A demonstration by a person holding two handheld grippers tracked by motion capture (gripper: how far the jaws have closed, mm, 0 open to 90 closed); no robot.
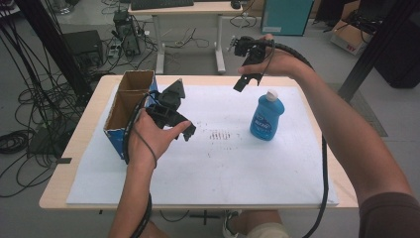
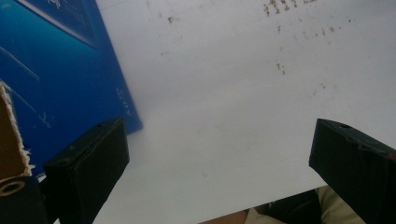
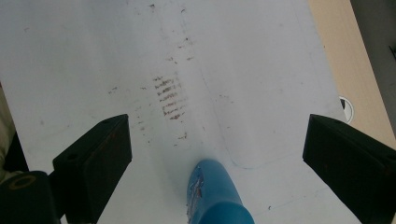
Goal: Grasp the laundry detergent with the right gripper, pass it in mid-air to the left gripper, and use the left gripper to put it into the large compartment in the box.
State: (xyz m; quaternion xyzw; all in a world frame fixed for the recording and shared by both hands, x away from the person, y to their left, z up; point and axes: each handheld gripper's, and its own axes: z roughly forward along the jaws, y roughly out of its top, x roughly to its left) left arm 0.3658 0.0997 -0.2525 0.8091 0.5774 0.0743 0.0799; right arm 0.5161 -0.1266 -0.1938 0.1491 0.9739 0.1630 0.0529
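Right gripper [image 1: 246, 79]: fingers [image 3: 91, 158] spread wide, nothing between the pads, held in the air above the far edge of the table [image 1: 79, 148]. The blue bottle [image 1: 267, 118] stands upright with its white cap on top, on the white sheet [image 1: 223, 173], nearer the person than this gripper and below it, apart from the fingers. In the right gripper view the bottle's blue body [image 3: 215, 196] rises at the bottom edge, roughly midway between the two fingers but well beneath them, no contact. Left gripper [image 1: 185, 130]: fingers [image 2: 88, 163] likewise released and empty, hovering over the sheet just beside the blue cardboard box [image 1: 130, 101], well apart from the bottle. The left gripper view gives the box's blue side wall [image 2: 60, 79] and torn brown edge close at the left finger. The high view adds the box's two open-topped compartments and the dark scuff marks [image 1: 220, 135] on the sheet between box and bottle; the right gripper view shows these marks [image 3: 169, 99] beyond the bottle.
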